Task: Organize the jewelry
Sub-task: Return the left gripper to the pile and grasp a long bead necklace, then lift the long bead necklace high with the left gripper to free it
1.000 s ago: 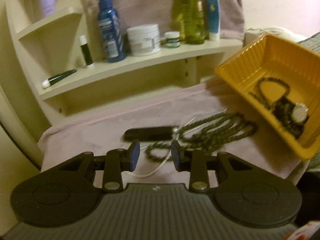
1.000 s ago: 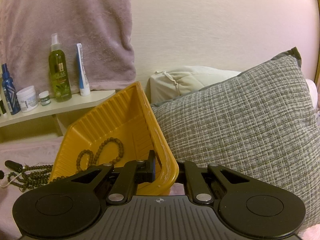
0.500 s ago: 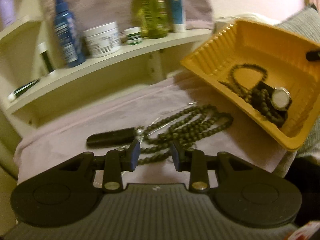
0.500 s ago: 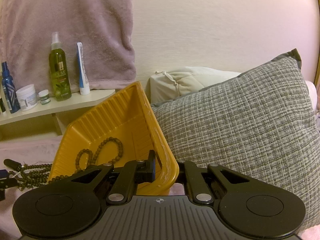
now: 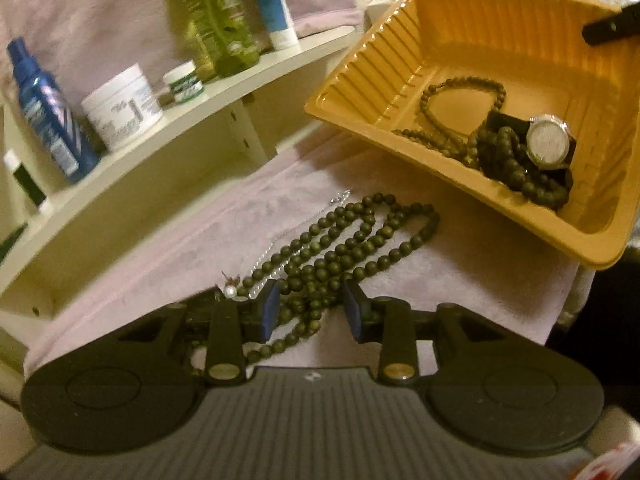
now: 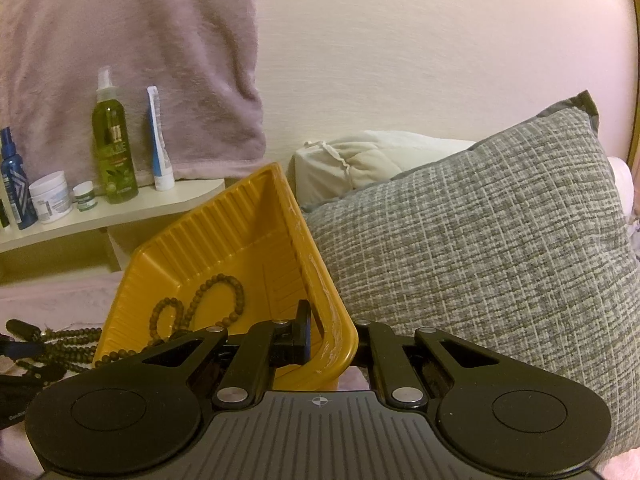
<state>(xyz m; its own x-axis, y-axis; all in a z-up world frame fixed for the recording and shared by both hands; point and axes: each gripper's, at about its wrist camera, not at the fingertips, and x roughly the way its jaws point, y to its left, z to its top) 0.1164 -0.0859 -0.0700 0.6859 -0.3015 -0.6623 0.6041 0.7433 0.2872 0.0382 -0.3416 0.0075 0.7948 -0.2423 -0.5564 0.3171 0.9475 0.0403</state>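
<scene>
A long dark green bead necklace [image 5: 344, 240] lies coiled on the pink cloth [image 5: 472, 264], with a thin silver chain [image 5: 280, 236] beside it. My left gripper [image 5: 311, 311] is open, its jaws either side of the necklace's near loops. A yellow tray [image 5: 460, 40] is held tilted; inside lie a bead bracelet [image 5: 460, 100] and a wristwatch [image 5: 548, 144]. My right gripper [image 6: 332, 344] is shut on the tray's rim [image 6: 320, 280]. The necklace also shows in the right wrist view [image 6: 68, 344].
A white shelf [image 5: 168, 152] behind holds a blue spray bottle [image 5: 48, 108], a white jar [image 5: 120, 108], a small jar [image 5: 184, 82] and a green bottle [image 5: 216, 20]. A grey pillow [image 6: 500, 248] sits right of the tray. A pink towel [image 6: 128, 48] hangs above.
My left gripper has moved forward and right over the necklace, so the beads now sit between its jaws. The right gripper and tray have stayed still.
</scene>
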